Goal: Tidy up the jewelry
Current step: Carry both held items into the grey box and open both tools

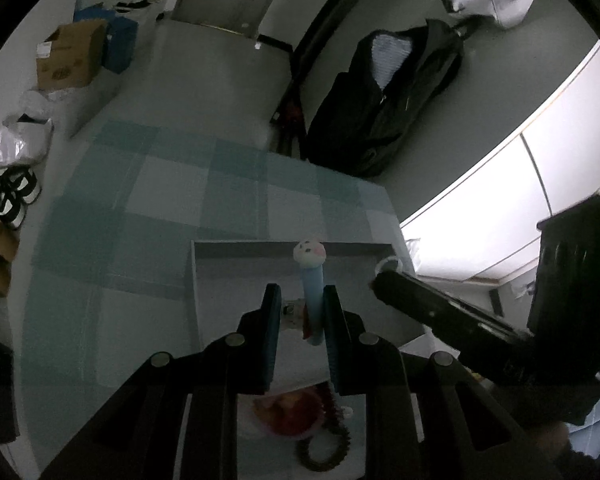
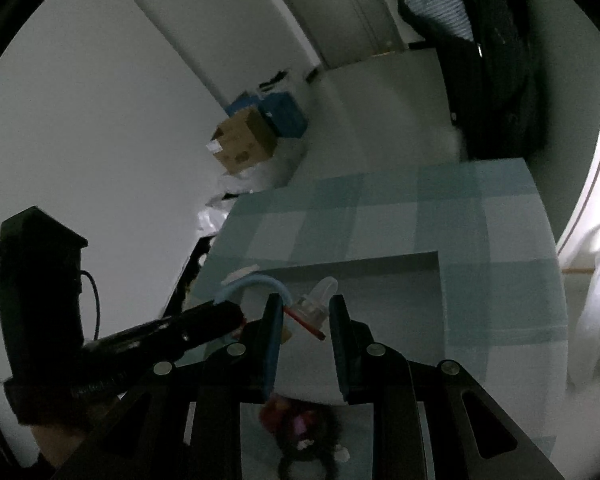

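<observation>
A shallow white tray [image 1: 198, 280] sits on the blue checked tablecloth [image 1: 160, 200]. My left gripper [image 1: 300, 300] is partly open over the tray; a light blue hair clip with a white bunny head [image 1: 310, 276] stands between its fingers, against the right one. A red and pink hair piece [image 1: 290, 412] and a dark coil hair tie [image 1: 324, 446] lie below it. My right gripper [image 2: 304, 310] is open above the tray [image 2: 440, 280], over a clear clip with a red stick [image 2: 314, 312]. The blue clip also shows in the right wrist view [image 2: 252, 284].
The right gripper's body [image 1: 452, 312] crosses the left wrist view at the tray's right edge, next to a white ring [image 1: 388, 265]. A cardboard box [image 1: 70, 56], bags and shoes [image 1: 8, 196] lie on the floor to the left. A dark jacket [image 1: 384, 104] hangs beyond the table.
</observation>
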